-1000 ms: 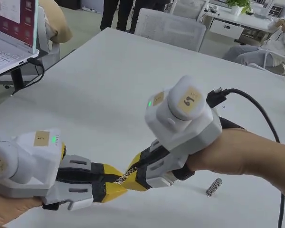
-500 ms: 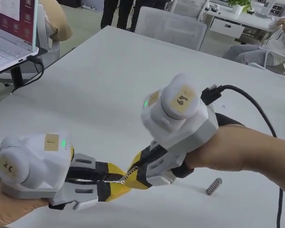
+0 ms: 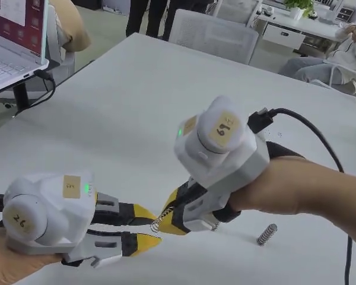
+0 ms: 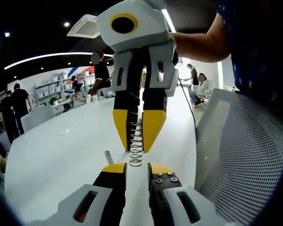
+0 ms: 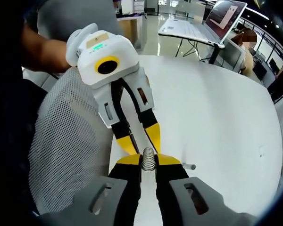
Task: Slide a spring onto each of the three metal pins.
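Jaws of right gripper [image 3: 168,212] clamp spring [image 3: 159,221], lower centre; left gripper [image 3: 155,228] now spread open, near-closed half a second ago.

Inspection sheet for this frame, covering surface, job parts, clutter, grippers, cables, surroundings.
Surface: white table.
Job's things: one spring in the right gripper; second spring lying on the table.
Clutter: laptop at far left.
Grippers: left gripper open, holding nothing; right gripper shut on the spring.
Cables: black cable running from the right gripper; laptop lead.
Surroundings: mesh chair, people, desks behind.
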`<state>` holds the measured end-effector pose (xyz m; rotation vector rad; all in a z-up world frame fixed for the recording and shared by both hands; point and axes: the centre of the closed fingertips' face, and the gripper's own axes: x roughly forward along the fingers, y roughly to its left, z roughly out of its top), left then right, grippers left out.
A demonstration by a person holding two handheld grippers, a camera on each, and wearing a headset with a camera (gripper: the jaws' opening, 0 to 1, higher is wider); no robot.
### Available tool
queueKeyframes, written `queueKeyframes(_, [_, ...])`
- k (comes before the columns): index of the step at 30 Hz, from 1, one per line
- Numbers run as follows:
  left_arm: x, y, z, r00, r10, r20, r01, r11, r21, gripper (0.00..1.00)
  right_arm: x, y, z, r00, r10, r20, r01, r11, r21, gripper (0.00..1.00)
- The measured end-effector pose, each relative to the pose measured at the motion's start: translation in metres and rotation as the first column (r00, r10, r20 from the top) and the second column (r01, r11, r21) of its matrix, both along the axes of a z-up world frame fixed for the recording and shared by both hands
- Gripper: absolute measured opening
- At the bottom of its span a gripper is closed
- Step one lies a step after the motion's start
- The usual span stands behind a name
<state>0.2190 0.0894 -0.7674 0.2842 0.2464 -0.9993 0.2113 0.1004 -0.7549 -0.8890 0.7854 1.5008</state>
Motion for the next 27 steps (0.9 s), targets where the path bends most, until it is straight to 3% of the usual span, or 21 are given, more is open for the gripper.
queueKeyframes(15, [0.007, 0.012, -0.013, 0.998, 0.053, 0.025, -0.054, 0.996, 0.071, 0.33, 0.009, -0.007, 0.006, 0.999, -0.032, 0.014, 0.032, 0.999, 0.003, 0.08])
queueKeyframes(27, [0.011, 0.021, -0.02, 0.996, 0.09, 0.024, -0.092, 0.992, 0.088, 0.44, 0.036, -0.025, 0.012, 0.996, -0.078, 0.053, 0.08, 0.996, -0.03, 0.08])
